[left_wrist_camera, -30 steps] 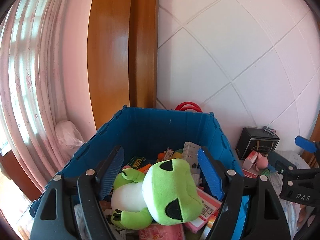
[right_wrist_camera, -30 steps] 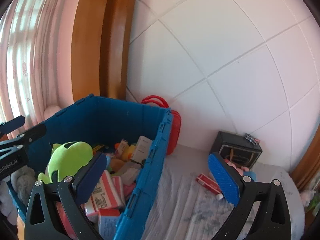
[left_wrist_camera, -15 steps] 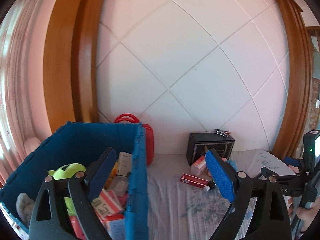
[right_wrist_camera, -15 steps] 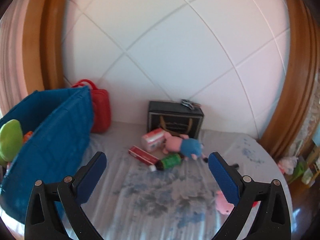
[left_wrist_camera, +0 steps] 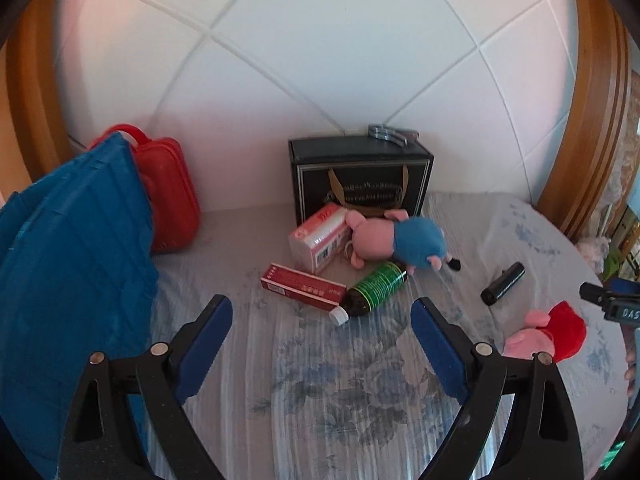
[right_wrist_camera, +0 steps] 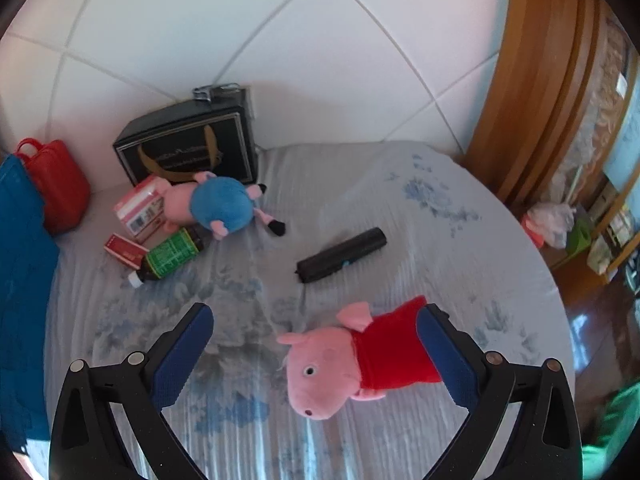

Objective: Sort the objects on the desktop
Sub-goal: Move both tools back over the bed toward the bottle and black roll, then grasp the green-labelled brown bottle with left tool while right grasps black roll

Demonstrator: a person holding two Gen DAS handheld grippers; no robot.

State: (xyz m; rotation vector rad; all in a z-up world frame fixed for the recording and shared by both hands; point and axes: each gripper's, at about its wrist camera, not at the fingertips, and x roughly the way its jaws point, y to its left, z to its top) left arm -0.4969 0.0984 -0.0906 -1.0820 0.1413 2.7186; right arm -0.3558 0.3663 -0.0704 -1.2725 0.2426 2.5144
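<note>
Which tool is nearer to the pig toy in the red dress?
Right. The right tool frames the pig toy in the red dress, open; the left tool is off to its side.

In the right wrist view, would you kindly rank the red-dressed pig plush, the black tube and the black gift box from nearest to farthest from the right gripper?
1. Red-dressed pig plush: between the open fingers of the right gripper.
2. Black tube: mid-table, beyond the plush.
3. Black gift box: against the wall, far left.

two plush pigs [right_wrist_camera: 224, 204] [right_wrist_camera: 352, 360], two cartons [left_wrist_camera: 320, 236] [left_wrist_camera: 302, 287], one bottle [left_wrist_camera: 372, 290], one black cylinder [right_wrist_camera: 342, 255], one black box [left_wrist_camera: 360, 176], one red case [left_wrist_camera: 168, 196] and one blue crate [left_wrist_camera: 72, 260] are counted.
</note>
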